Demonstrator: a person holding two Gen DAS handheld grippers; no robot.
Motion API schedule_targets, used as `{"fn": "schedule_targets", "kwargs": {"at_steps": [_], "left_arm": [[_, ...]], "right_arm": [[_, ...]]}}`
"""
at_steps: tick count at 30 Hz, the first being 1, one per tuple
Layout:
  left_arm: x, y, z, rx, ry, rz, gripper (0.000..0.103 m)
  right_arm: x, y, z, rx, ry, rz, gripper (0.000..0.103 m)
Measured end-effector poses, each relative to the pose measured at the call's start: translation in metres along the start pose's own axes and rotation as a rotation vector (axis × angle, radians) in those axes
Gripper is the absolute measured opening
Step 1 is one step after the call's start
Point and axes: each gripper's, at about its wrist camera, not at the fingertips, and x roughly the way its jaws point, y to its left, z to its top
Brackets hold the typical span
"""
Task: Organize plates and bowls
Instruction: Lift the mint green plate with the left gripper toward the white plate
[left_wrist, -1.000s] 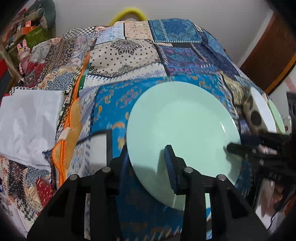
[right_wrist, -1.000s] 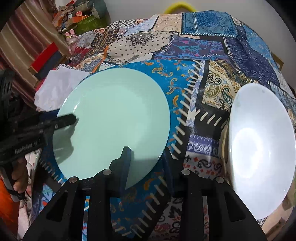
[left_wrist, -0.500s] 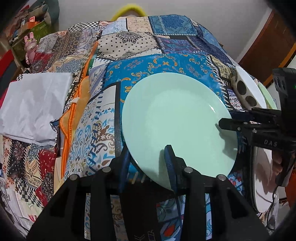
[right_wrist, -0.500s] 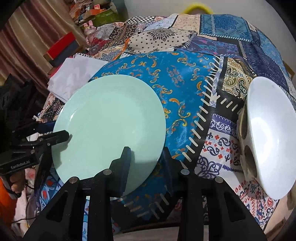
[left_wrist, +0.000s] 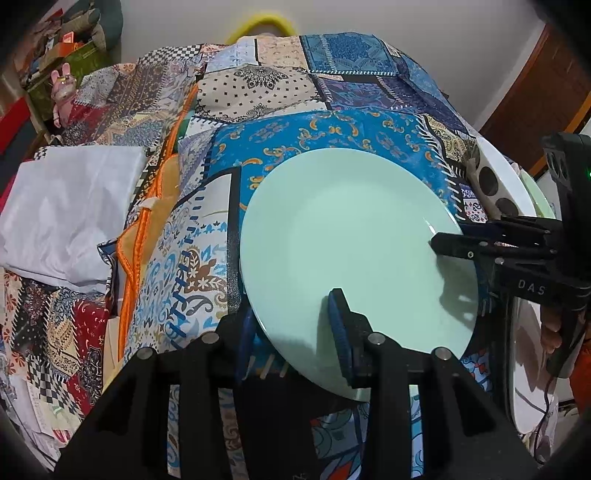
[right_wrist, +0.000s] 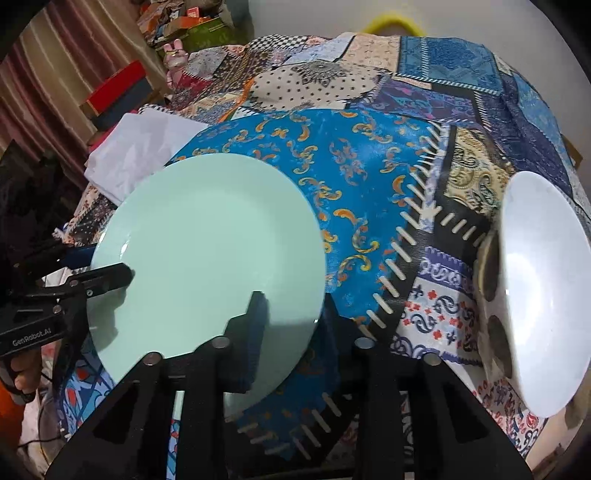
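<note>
A pale green plate (left_wrist: 351, 240) (right_wrist: 207, 251) hangs tilted over the patchwork tablecloth (right_wrist: 369, 155), held from two sides. My left gripper (left_wrist: 291, 325) is shut on its near left rim, one pad on top and one underneath. My right gripper (right_wrist: 293, 310) straddles the opposite rim, and its jaws are closing with the rim between them. In the left wrist view the upper of the right fingers (left_wrist: 448, 245) lies flat on the plate's face. A white bowl (right_wrist: 543, 280) with dark spots on its outside stands to the right.
A folded white cloth (left_wrist: 70, 206) (right_wrist: 136, 155) lies at the table's left. Beyond the spotted bowl (left_wrist: 495, 177) is the rim of another green plate (left_wrist: 543, 201). A person's hand (right_wrist: 22, 376) grips the left tool. Boxes and clutter fill the far left corner.
The left gripper carried the plate sideways toward the right gripper, then held still. The right fingers drew together around the rim, and the right tool rolled slightly.
</note>
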Motion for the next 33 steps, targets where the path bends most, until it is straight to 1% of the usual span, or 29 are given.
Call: {"fn": "schedule_targets", "kwargs": {"at_steps": [5, 10, 21, 33], "left_arm": [[-0.005, -0.004, -0.002, -0.008, -0.005, -0.005, 0.037], [-0.014, -0.013, -0.003, 0.008, -0.022, 0.011, 0.037], [-0.060, -0.045, -0.005, 0.037, -0.088, 0.001, 0.037], [-0.112, -0.094, -0.015, 0.080, -0.160, -0.020, 0.037]], "right_arm": [[-0.008, -0.003, -0.006, 0.013, -0.013, 0.011, 0.022], [-0.021, -0.004, -0.012, 0.026, -0.033, 0.021, 0.022], [-0.070, -0.009, -0.028, 0.058, -0.121, 0.031, 0.022], [-0.131, -0.018, -0.060, 0.080, -0.221, 0.027, 0.022]]}}
